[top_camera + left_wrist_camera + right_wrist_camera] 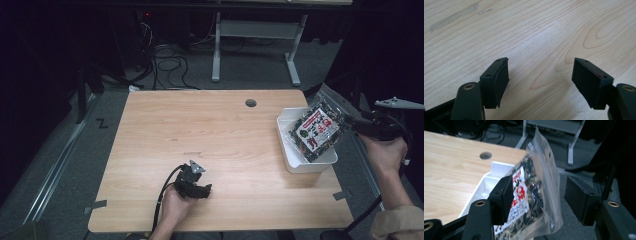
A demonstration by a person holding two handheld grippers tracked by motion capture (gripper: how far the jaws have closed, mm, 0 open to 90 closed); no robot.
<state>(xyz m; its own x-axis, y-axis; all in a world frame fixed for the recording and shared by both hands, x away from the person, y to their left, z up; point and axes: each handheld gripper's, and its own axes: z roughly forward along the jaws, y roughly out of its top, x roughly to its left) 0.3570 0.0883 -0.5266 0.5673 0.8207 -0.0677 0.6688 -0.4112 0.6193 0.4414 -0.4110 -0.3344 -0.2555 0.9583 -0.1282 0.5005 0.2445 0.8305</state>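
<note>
A clear plastic bag (317, 129) of dark dried pieces with a red and white label leans in a white tray (300, 167) at the table's right edge, its top sticking out past the rim. My right gripper (350, 125) comes in from the right, held by a hand. In the right gripper view this gripper (539, 182) is open and the bag (534, 195) stands between its jaws, close against the left one and apart from the right one. My left gripper (200, 191) rests low near the table's front edge; it (540, 62) is open over bare wood.
The wooden table (200, 125) has a round cable hole (250, 103) near its far edge. The white tray (496, 167) sits at the table's right rim, with floor beyond. Cables and a grey desk frame (257, 35) lie on the floor behind.
</note>
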